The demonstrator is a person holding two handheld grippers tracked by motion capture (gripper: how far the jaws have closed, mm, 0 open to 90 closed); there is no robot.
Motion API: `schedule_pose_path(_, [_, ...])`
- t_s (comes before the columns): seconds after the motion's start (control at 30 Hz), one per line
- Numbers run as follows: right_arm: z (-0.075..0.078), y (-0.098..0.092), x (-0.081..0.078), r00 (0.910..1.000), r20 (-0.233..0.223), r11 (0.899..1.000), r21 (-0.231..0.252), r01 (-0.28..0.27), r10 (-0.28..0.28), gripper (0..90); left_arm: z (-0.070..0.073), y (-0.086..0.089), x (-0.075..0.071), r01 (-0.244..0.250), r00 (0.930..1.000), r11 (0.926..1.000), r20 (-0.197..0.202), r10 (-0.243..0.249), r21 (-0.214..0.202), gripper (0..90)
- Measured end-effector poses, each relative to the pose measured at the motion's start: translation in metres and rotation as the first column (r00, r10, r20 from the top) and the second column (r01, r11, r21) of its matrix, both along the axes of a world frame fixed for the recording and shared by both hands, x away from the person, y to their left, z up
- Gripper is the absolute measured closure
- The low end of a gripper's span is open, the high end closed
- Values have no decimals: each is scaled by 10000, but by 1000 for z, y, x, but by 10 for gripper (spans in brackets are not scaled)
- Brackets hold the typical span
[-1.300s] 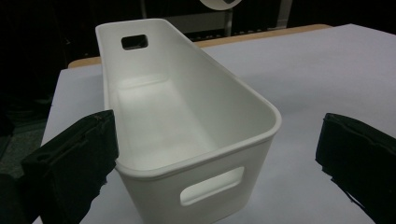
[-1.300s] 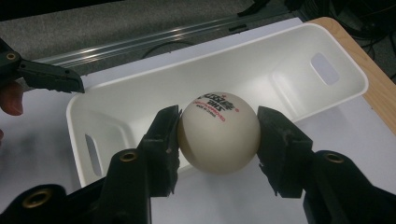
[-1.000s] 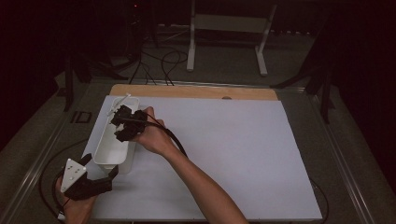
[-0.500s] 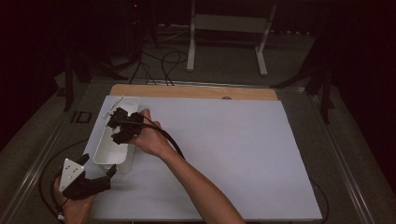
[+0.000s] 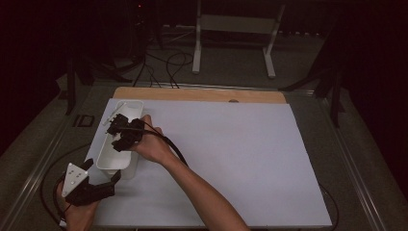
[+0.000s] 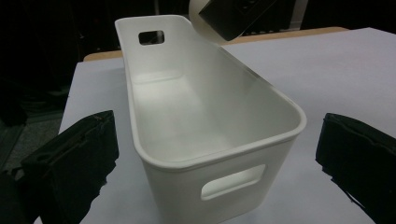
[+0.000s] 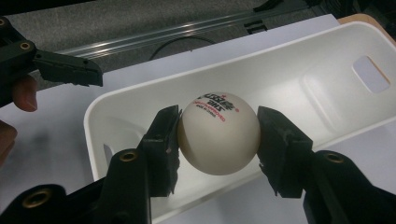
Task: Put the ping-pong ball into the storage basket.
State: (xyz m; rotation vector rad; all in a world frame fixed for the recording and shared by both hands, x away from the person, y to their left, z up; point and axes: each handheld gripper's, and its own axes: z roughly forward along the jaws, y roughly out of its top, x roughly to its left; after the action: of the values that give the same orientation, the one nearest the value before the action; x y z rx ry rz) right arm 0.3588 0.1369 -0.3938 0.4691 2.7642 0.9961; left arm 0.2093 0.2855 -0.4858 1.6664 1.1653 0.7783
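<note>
A long white bin [image 5: 108, 163] lies on the white table cover at the left. My right gripper [image 5: 123, 135] hovers over the bin's middle, shut on a white ping-pong ball [image 7: 219, 140] with red and black print; the bin's bare floor [image 7: 303, 79] shows below it. My left gripper [image 5: 102, 185] is at the bin's near end, open, one jaw on each side of the short wall with its handle slot [image 6: 231, 183]. In the left gripper view the bin holds nothing, and the right gripper [image 6: 233, 14] with part of the ball [image 6: 198, 21] hangs over its far right rim.
The white cover [image 5: 250, 154] spreads wide to the right of the bin, with a wooden strip [image 5: 202, 94] along its far edge. Black cables [image 5: 168, 144] trail from both grippers. A metal rail [image 5: 29, 187] runs along the left side. A white stand [image 5: 233, 29] is behind the table.
My right gripper has drifted toward the near end of the bin and sunk a little, still with the ball in it. The left gripper has hardly moved.
</note>
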Motion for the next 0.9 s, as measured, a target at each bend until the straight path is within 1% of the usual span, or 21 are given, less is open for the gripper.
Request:
schedule_pose_path(0.47, [-4,3,0,9999,-127,9999,-88,-69,67,505,-1,-2,1,157,9999,9999,-13,-157,15,0])
schedule_pose_path(0.9, [-7,7,-1,9997,-203,9997,-217,-100,95,504,-1,-3,1,189,9998,9998,-23,-189,47,0])
